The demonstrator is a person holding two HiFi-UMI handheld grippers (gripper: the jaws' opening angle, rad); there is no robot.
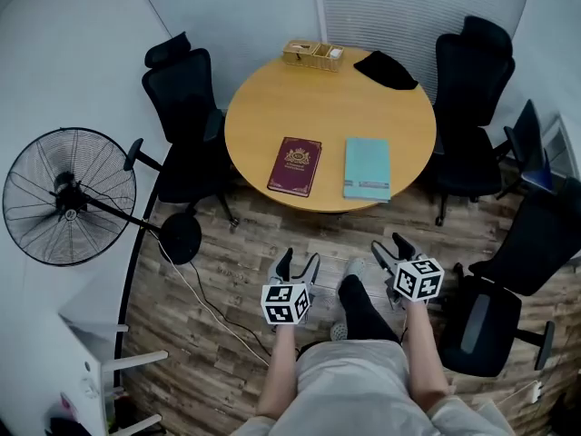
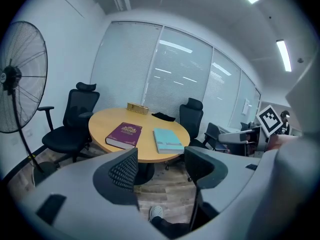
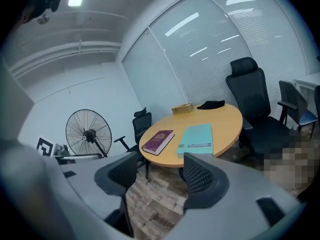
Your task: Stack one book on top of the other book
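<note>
A maroon book [image 1: 295,165] and a teal book [image 1: 368,168] lie side by side, apart, near the front edge of a round wooden table [image 1: 272,107]. The same maroon book [image 2: 124,134] and teal book [image 2: 167,140] show in the left gripper view, and the maroon book [image 3: 158,141] and teal book [image 3: 196,138] in the right gripper view. My left gripper [image 1: 298,266] and right gripper [image 1: 390,249] hang over the floor short of the table. Both are open with nothing between the jaws.
Black office chairs [image 1: 186,107] [image 1: 472,89] ring the table, with more chairs [image 1: 508,289] at the right. A standing fan [image 1: 68,198] with a cable is at the left. A wooden box [image 1: 313,54] and a black cloth [image 1: 386,69] sit at the table's far edge.
</note>
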